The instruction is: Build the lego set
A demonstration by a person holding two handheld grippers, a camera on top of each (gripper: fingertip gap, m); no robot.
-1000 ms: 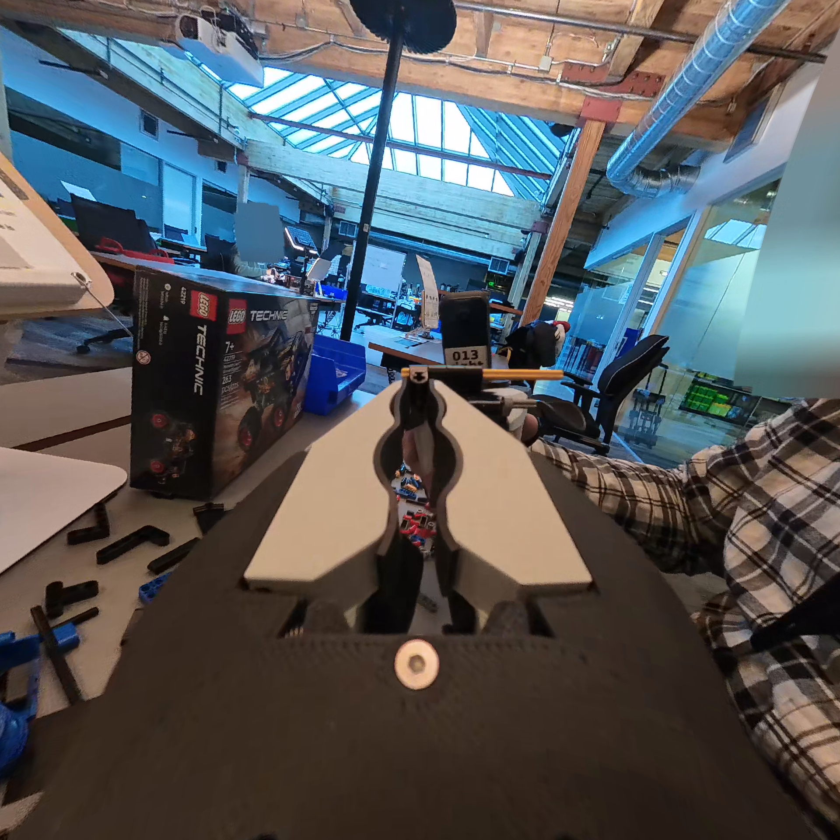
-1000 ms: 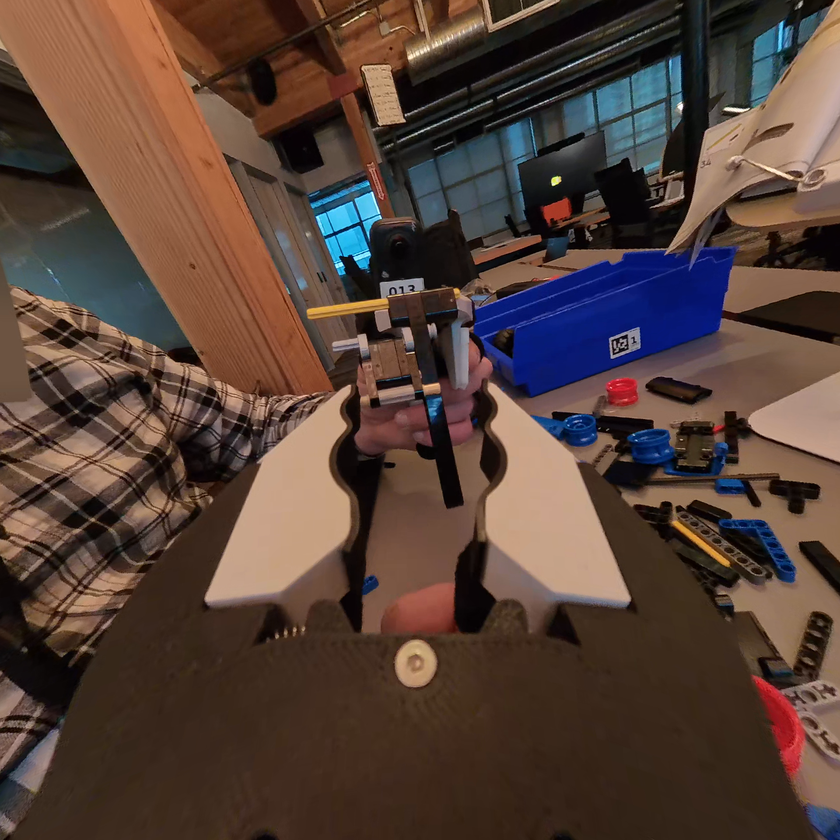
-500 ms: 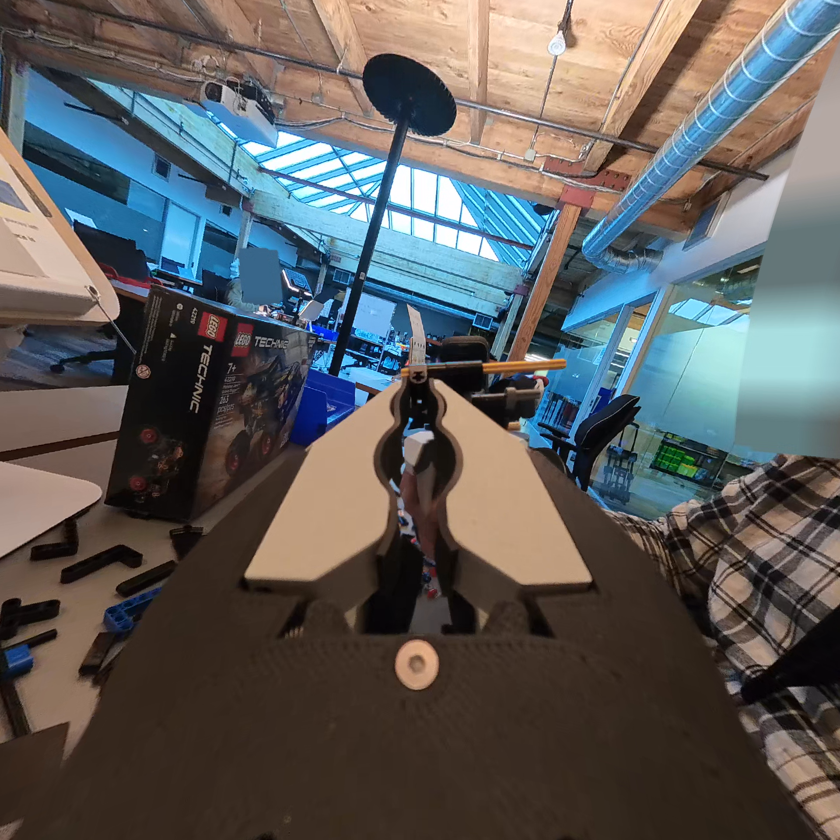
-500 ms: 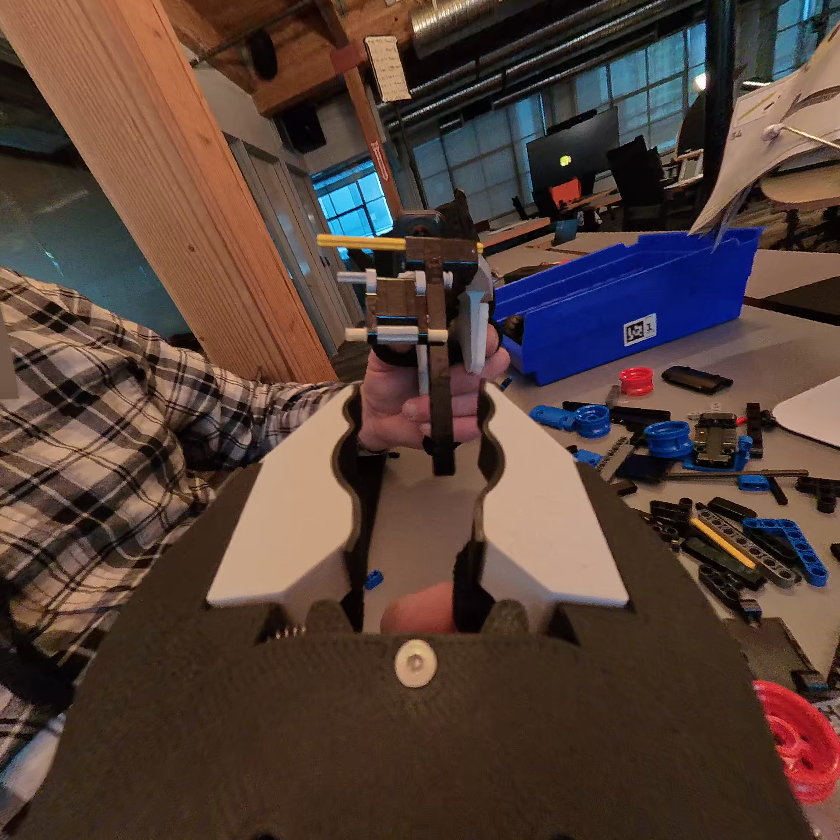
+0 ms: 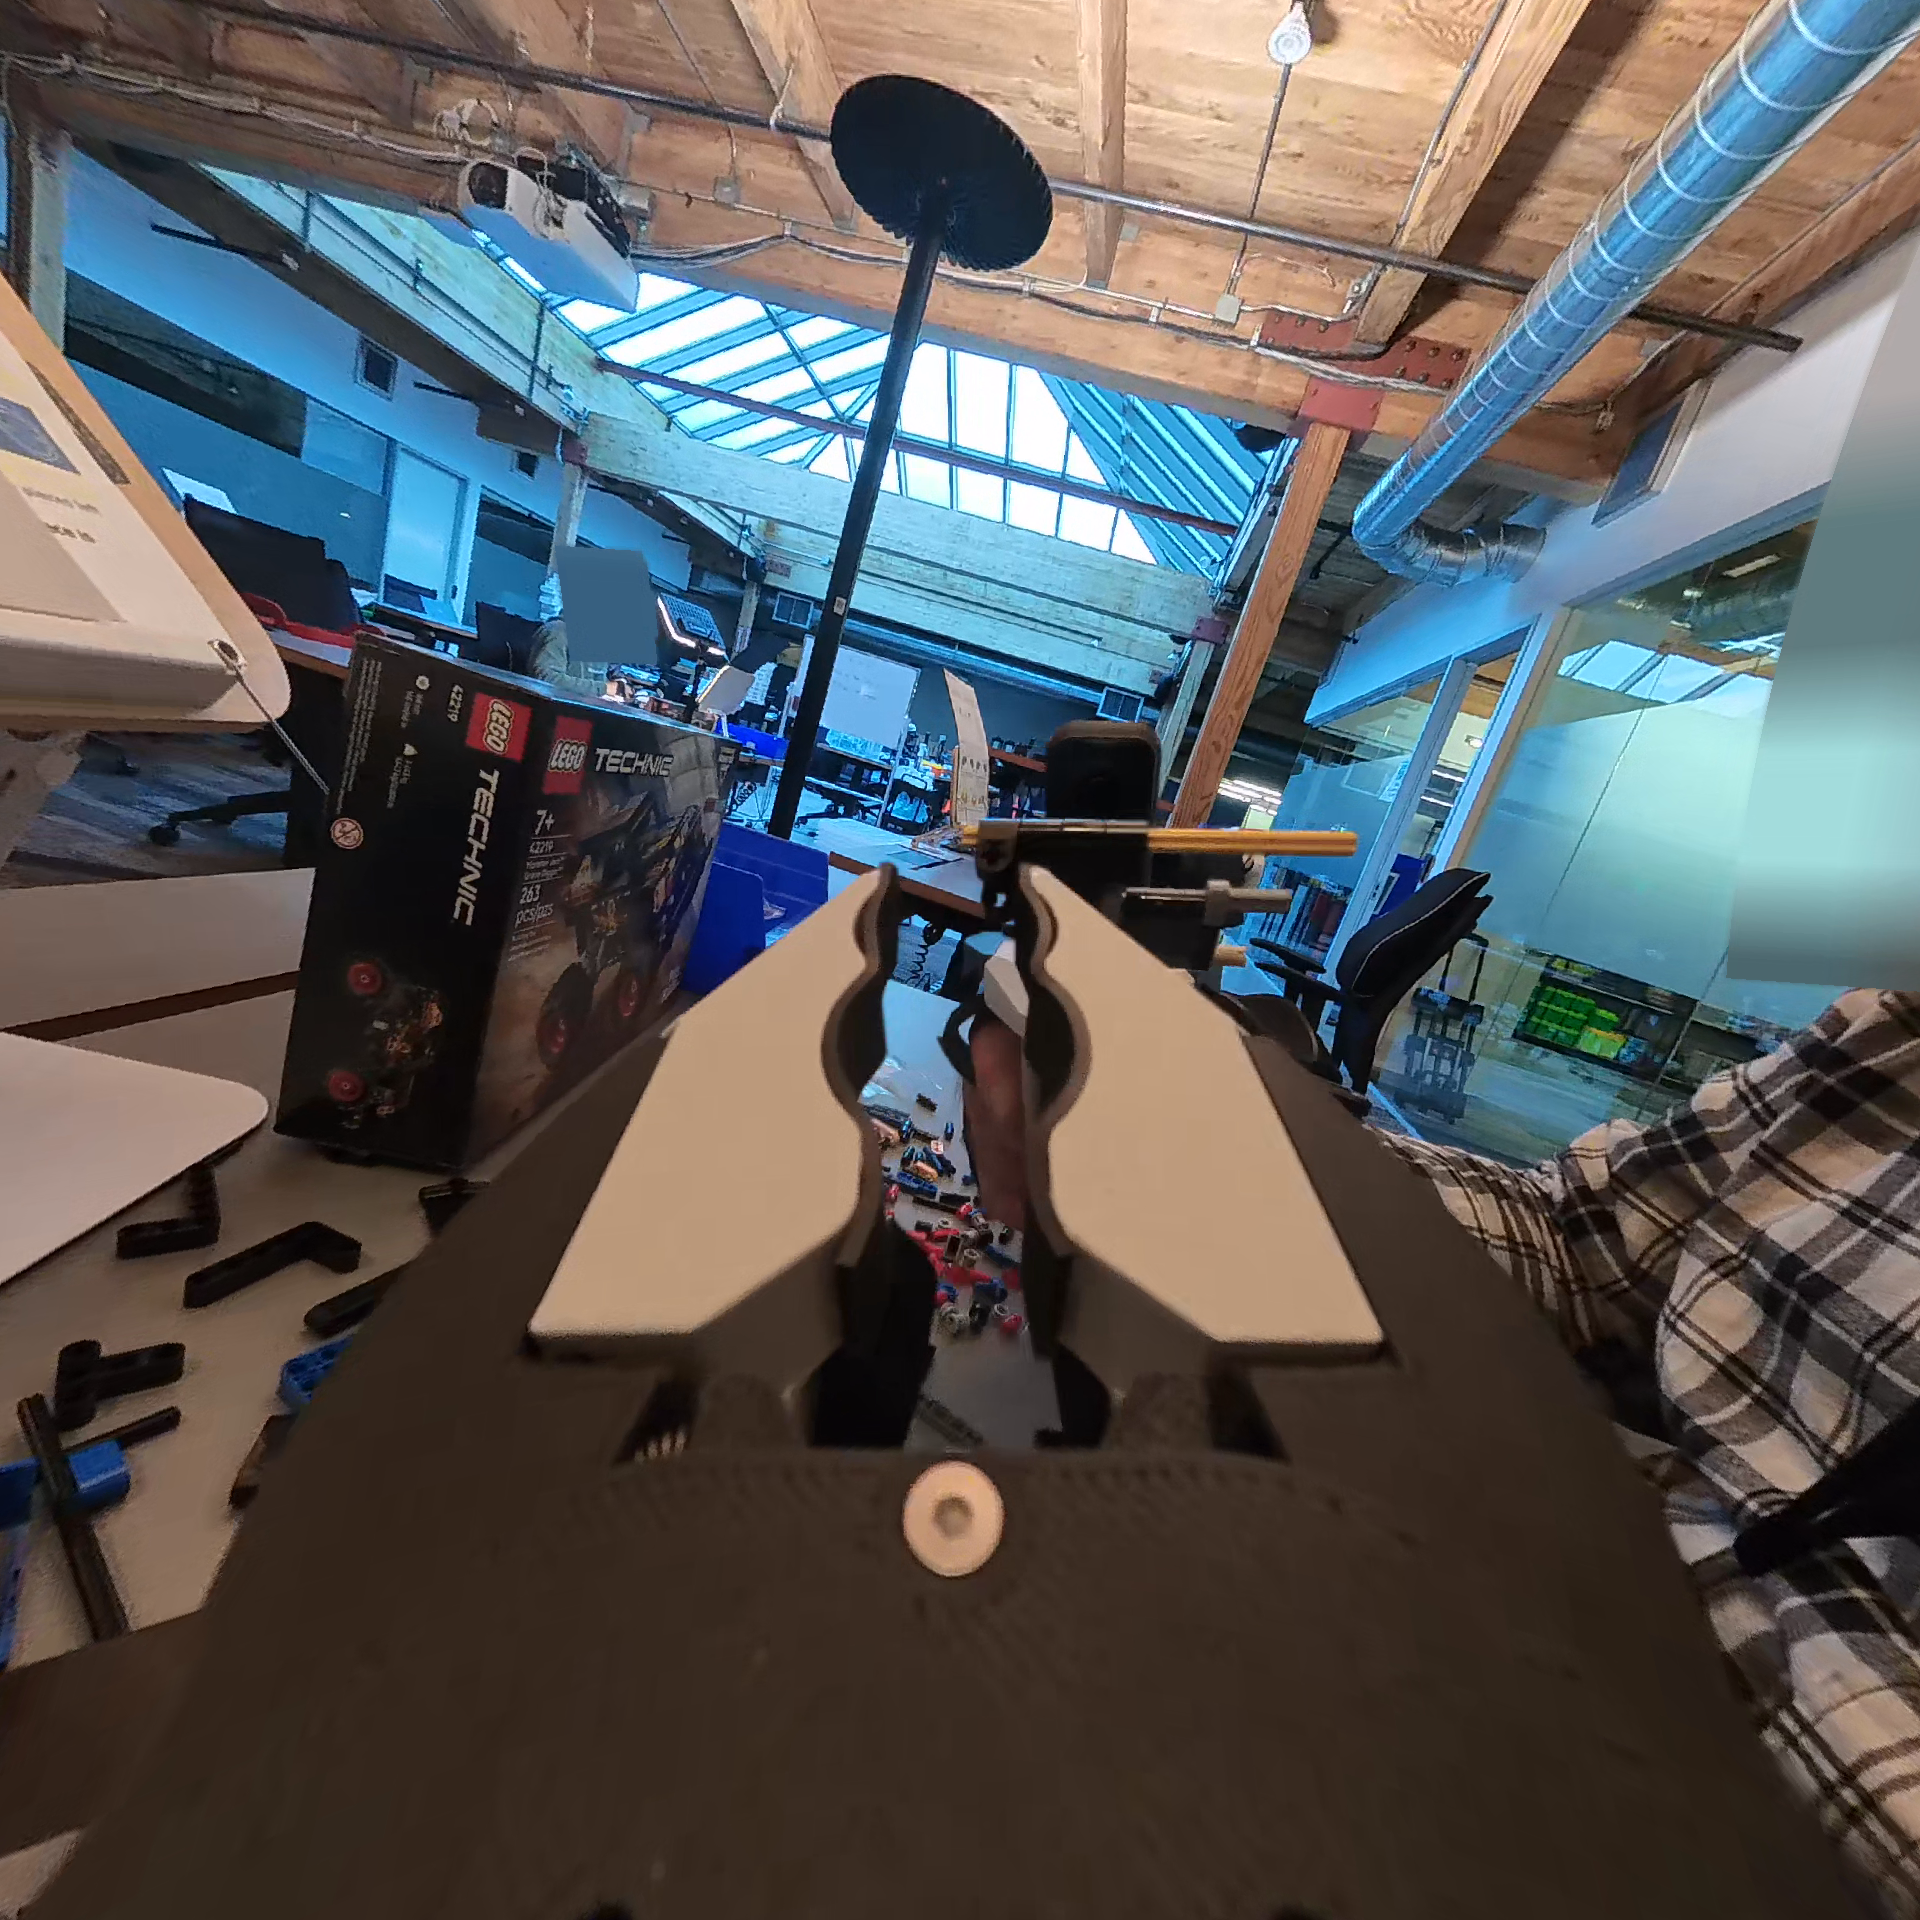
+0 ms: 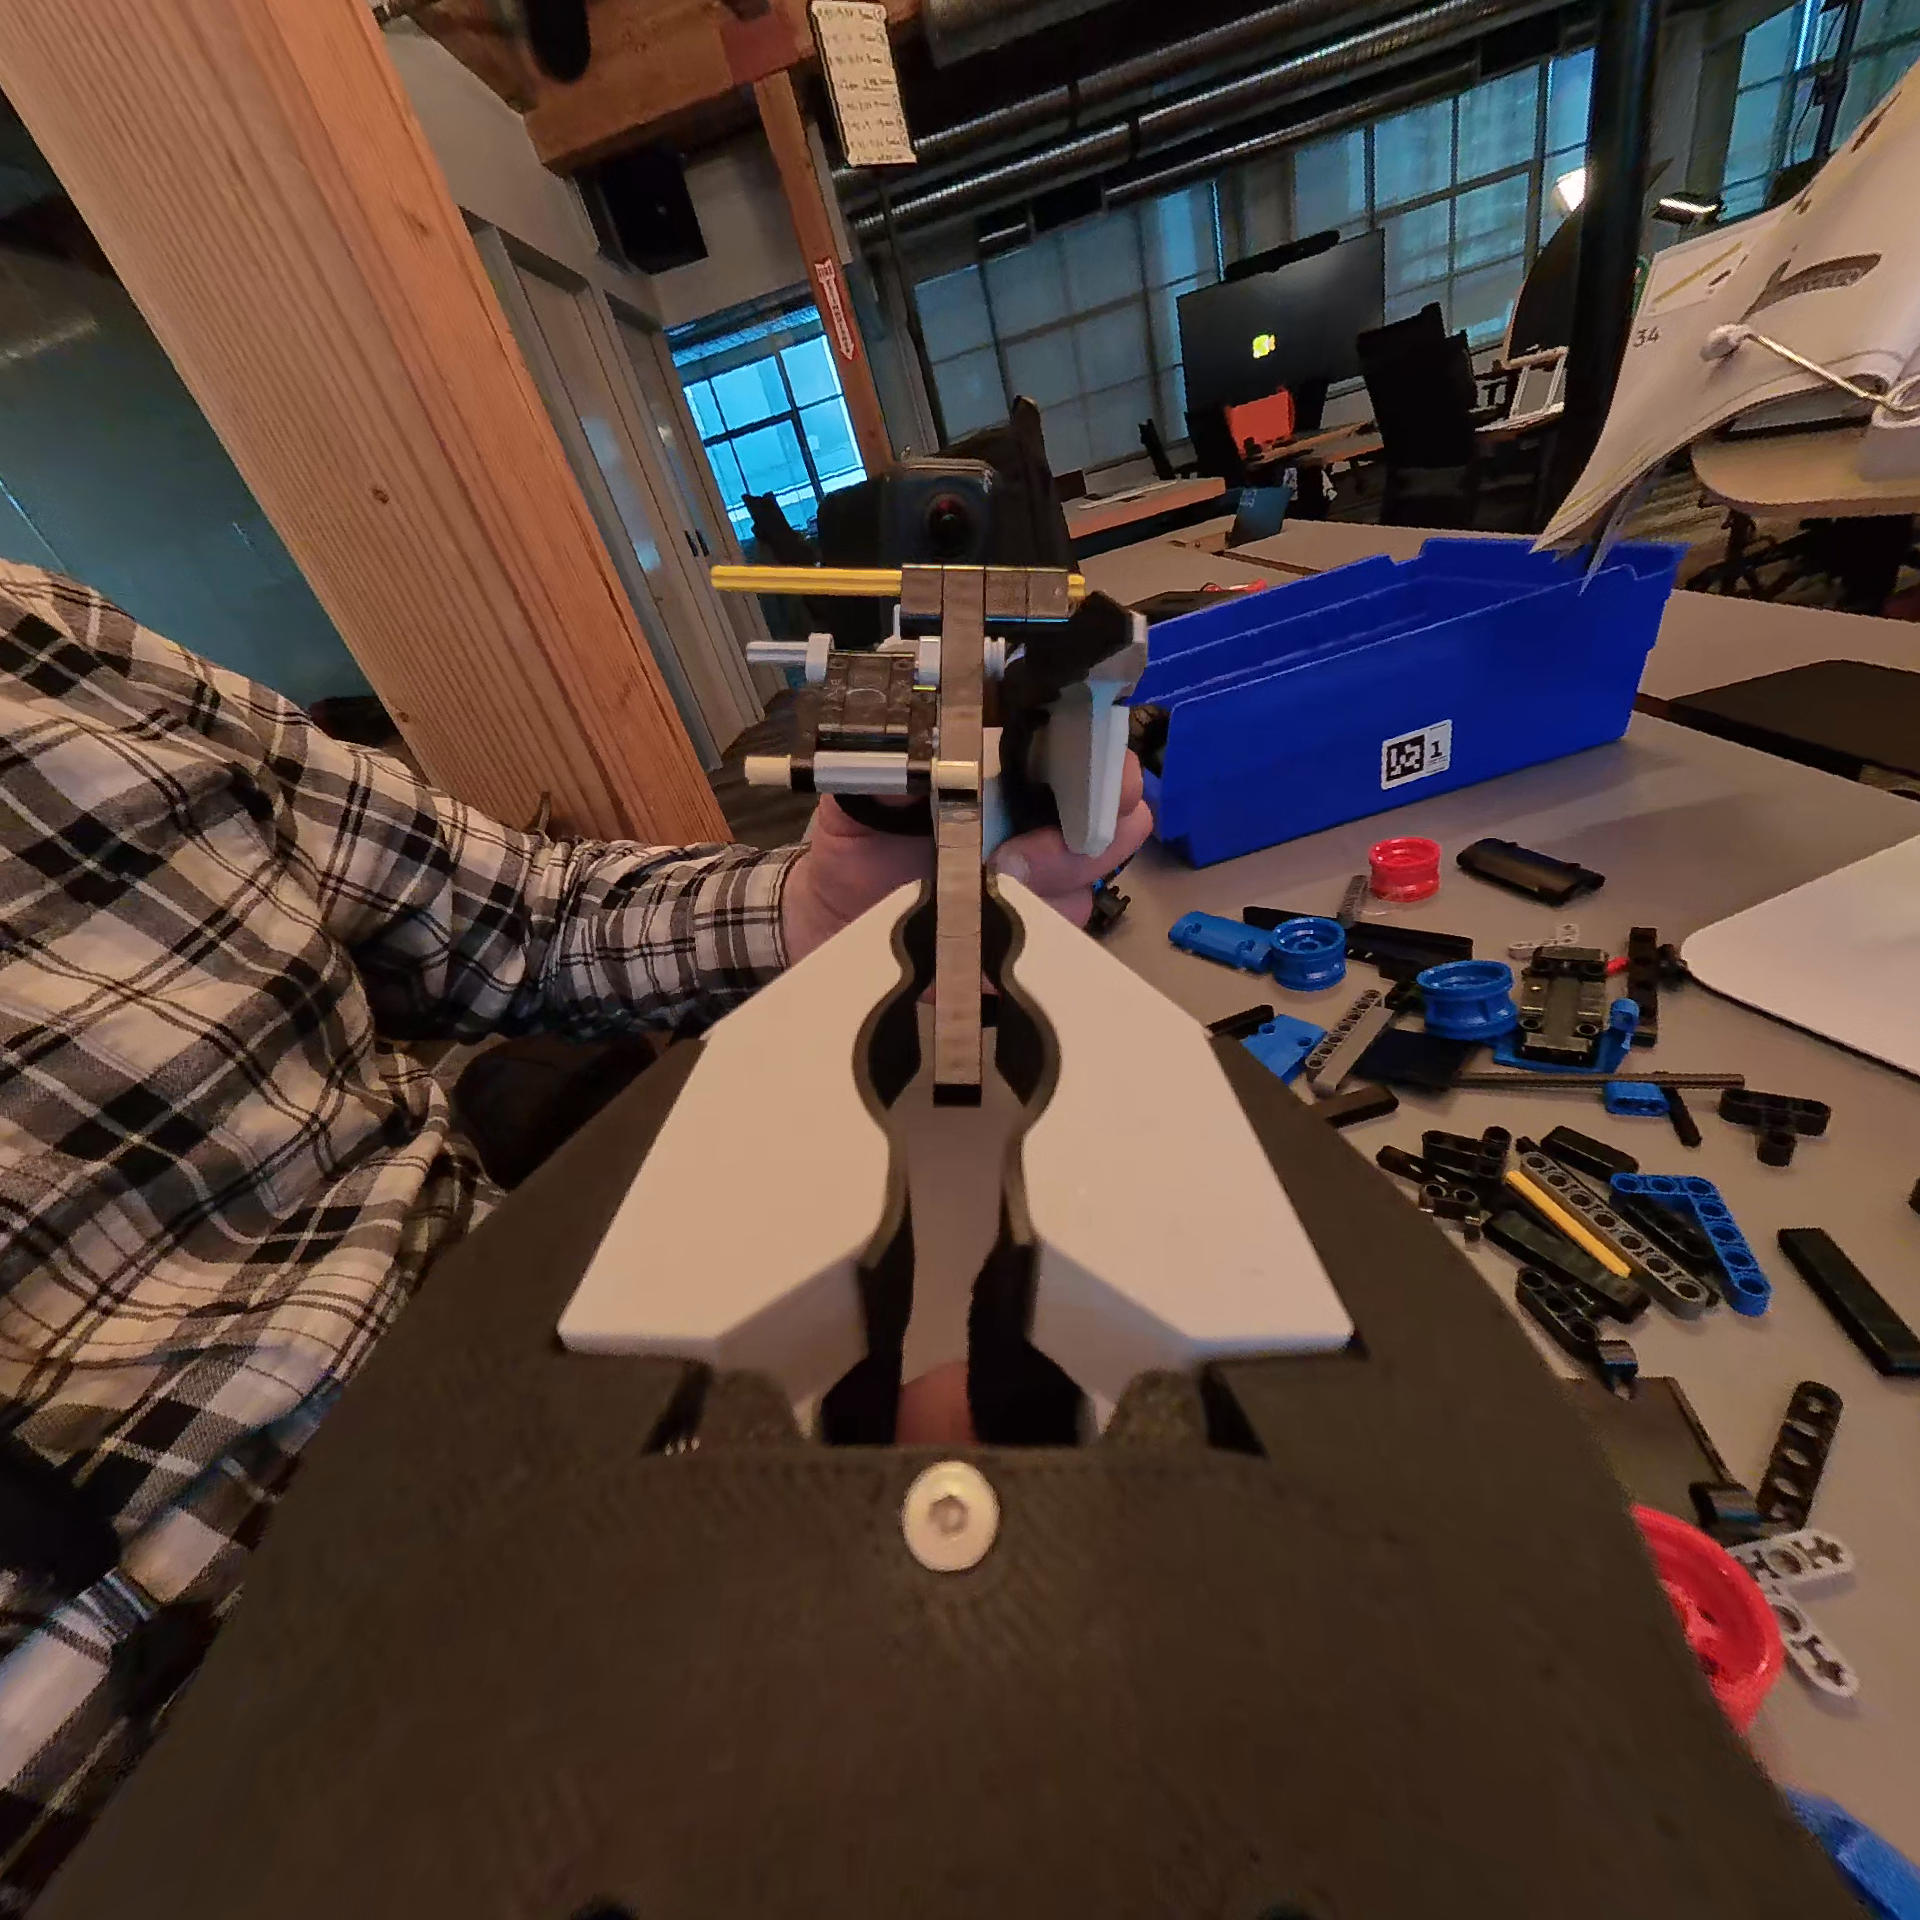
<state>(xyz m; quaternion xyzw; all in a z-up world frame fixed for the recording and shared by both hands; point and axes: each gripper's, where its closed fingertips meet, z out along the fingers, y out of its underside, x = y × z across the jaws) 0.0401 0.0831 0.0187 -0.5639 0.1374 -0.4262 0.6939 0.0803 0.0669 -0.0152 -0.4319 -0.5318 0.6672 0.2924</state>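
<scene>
Open-plan office and workshop loft: exposed wooden ceiling beams (image 5: 1195, 125), skylight (image 5: 935, 405), silver air duct (image 5: 1621, 260), office chair (image 5: 1392, 956), monitor (image 6: 1278, 332) on far desks, blue parts bin (image 6: 1392, 675) on grey desk (image 6: 1299, 842).

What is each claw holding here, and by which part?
The right claw grips the lower end of the assembly's long black beam. The left claw stands open beside it, holding nothing.

Each gripper has a broad black textured body with a silver screw (image 6: 949, 1516) at its centre and two pale grey wedge-shaped fingers (image 6: 1164, 1164) with wavy black inner edges. The person wears a black, white and grey plaid sleeve (image 6: 312, 935).
</scene>
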